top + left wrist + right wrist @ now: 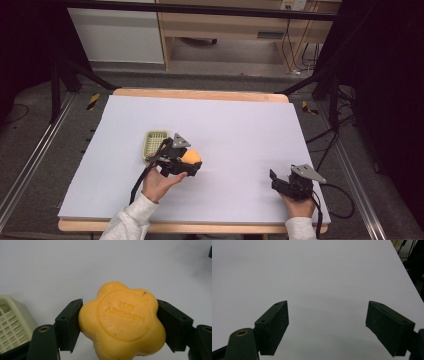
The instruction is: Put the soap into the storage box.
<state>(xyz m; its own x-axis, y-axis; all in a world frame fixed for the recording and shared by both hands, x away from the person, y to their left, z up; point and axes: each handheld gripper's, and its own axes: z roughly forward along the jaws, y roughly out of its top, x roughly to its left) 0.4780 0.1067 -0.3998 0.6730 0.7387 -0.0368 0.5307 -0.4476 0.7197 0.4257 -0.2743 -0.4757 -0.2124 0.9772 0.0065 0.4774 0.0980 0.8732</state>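
Note:
A flower-shaped orange soap bar with embossed lettering sits between the two black jaws of my left gripper, which press on it from both sides. From above, the same soap shows in my left gripper, held just right of a pale green slatted soap dish. A corner of that dish appears at the lower left of the left gripper view. Near the table's front right, my right gripper rests with its jaws wide apart and nothing between them.
A white sheet covers the wooden table. Black frame legs stand at both sides, cables lie on the floor at the right, and wooden furniture stands behind the table.

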